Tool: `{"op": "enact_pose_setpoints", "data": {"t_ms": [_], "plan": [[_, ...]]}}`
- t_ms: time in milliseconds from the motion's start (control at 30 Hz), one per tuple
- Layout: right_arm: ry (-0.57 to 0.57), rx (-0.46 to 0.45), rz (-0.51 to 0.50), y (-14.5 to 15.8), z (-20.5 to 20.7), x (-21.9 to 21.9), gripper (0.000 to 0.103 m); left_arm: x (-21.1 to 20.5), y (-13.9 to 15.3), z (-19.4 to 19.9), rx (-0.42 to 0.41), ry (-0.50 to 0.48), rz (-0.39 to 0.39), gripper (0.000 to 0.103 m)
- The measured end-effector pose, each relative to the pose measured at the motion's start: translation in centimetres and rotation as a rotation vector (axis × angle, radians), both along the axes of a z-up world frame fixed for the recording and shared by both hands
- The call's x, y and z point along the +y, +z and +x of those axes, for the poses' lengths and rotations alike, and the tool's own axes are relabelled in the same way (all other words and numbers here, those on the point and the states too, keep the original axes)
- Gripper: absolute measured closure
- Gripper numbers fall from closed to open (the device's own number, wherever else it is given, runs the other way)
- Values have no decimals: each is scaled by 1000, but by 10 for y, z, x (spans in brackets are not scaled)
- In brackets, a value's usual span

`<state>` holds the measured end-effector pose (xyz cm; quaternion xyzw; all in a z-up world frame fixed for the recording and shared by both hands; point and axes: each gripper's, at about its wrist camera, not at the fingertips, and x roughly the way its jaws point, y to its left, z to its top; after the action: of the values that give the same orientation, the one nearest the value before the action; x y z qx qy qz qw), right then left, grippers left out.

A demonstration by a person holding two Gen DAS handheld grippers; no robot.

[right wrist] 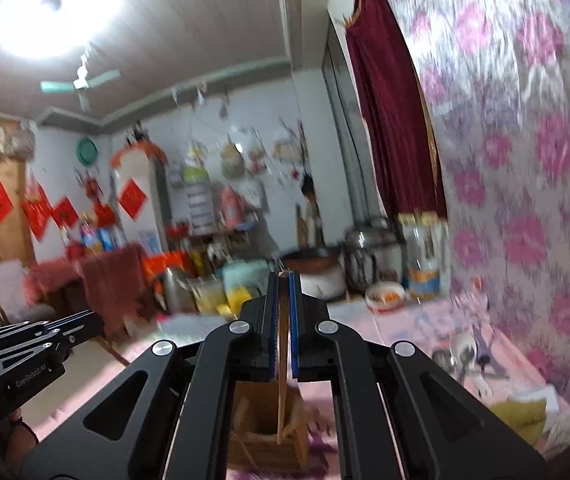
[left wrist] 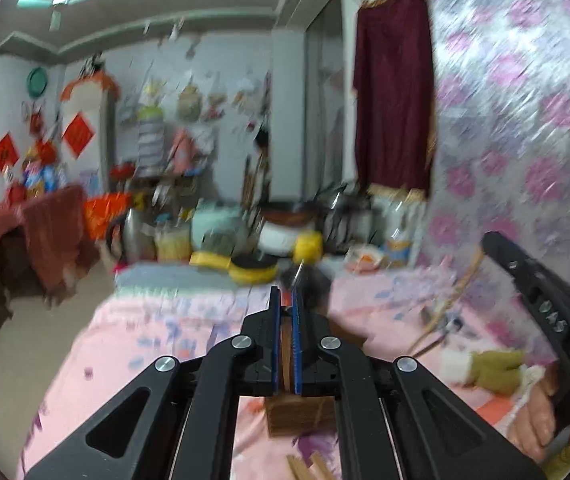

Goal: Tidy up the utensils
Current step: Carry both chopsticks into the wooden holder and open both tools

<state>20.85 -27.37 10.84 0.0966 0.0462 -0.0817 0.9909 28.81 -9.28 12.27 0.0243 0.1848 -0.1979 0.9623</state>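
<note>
Chopstick [right wrist: 283, 400] stands in wooden box [right wrist: 267, 436]; box on bedspread [right wrist: 405, 328].

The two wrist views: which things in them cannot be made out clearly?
- Left wrist: what the left gripper clamps; its fingers cover it, only a brown strip shows.
- Left wrist: wooden sticks, cut off by the bottom edge.
- Right wrist: inside of the wooden holder, hidden by the right gripper, shut on a chopstick.
- Both views: back shelves, motion-blurred.
</note>
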Motion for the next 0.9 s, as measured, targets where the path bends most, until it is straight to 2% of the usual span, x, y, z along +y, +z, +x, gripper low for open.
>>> {"op": "enact_pose_setpoints", "data": {"t_ms": [67, 133, 300, 333, 400, 433, 533, 700, 733, 900], "plan": [[5, 13, 15, -6, 1, -5, 98, 2, -17, 9, 46, 11, 7, 97], [23, 3, 31, 1, 0, -9, 98, 4, -25, 13, 59, 20, 16, 97], [53, -67, 53, 32, 4, -9, 98, 15, -36, 25, 115, 35, 15, 95], [42, -81, 38, 34, 6, -6, 98, 17, -38, 25, 128, 36, 11, 89], [26, -97, 24, 32, 12, 0, 98, 22, -42, 25, 139, 46, -4, 41], [18, -98, 18, 28, 14, 3, 98, 25, -42, 22, 127, 58, -16, 36], [19, -57, 11, 10, 21, 8, 98, 33, -39, 11, 106, 52, -41, 33], [52, 67, 16, -20, 27, 6, 96, 43, -39, -3, 83, 93, -57, 16], [42, 75, 27, -23, 25, 4, 91, 45, -41, -5, 86, 97, -61, 16], [17, 93, 62, -37, -3, -1, 91, 56, -58, -15, 126, 128, -79, 13]]}}
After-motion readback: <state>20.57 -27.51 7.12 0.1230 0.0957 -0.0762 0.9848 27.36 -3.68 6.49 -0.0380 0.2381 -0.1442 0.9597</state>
